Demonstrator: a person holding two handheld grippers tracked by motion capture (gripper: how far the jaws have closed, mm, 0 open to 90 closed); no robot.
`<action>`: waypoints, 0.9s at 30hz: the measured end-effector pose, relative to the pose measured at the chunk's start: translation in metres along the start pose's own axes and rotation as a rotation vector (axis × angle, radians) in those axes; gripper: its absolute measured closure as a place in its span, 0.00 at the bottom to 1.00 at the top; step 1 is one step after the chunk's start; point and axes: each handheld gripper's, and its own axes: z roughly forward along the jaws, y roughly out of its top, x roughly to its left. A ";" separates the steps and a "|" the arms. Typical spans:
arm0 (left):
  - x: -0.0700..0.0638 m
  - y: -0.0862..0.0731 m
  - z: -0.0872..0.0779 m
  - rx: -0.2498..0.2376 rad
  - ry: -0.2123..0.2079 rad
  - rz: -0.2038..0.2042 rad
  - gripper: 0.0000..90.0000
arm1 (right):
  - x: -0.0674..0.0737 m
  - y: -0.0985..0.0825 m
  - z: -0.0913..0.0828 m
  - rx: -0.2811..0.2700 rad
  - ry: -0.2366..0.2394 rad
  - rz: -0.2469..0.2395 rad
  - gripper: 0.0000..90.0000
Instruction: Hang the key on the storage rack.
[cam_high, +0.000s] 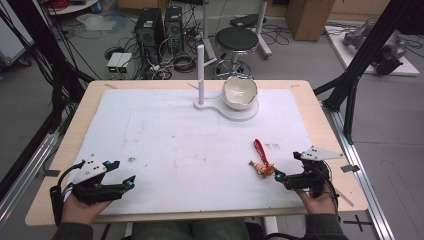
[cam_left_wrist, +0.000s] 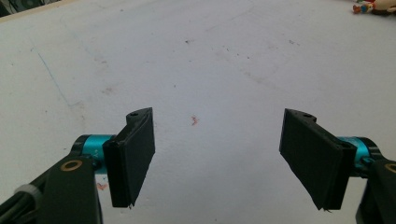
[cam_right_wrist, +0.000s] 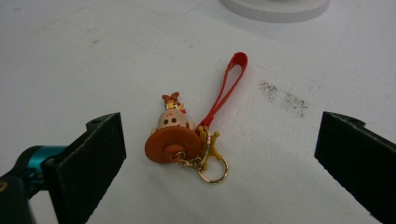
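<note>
Resting released on the white tabletop (cam_high: 165, 135), the right claw (cam_right_wrist: 219, 154) gapes around nothing, the keychain (cam_right_wrist: 180, 140) lying just ahead between its jaws, red strap (cam_right_wrist: 229, 84) trailing beyond, while the left claw (cam_left_wrist: 217, 158) stands released too.

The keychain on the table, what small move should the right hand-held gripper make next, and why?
Probably ease the right hand-held gripper forward and down, then close it. Its jaws stand wide open and apart from the keychain, which lies flat on the white mat between and just beyond them, untouched.
</note>
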 end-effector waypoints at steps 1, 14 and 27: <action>0.000 0.000 0.000 -0.001 0.002 -0.001 0.30 | 0.000 0.000 0.000 0.000 0.000 0.000 0.01; 0.000 -0.001 -0.002 -0.005 0.002 0.002 0.30 | 0.000 0.003 0.003 -0.003 0.016 0.006 0.01; -0.001 -0.001 -0.001 -0.005 0.001 0.000 0.30 | -0.005 0.012 0.007 0.000 0.005 0.011 0.05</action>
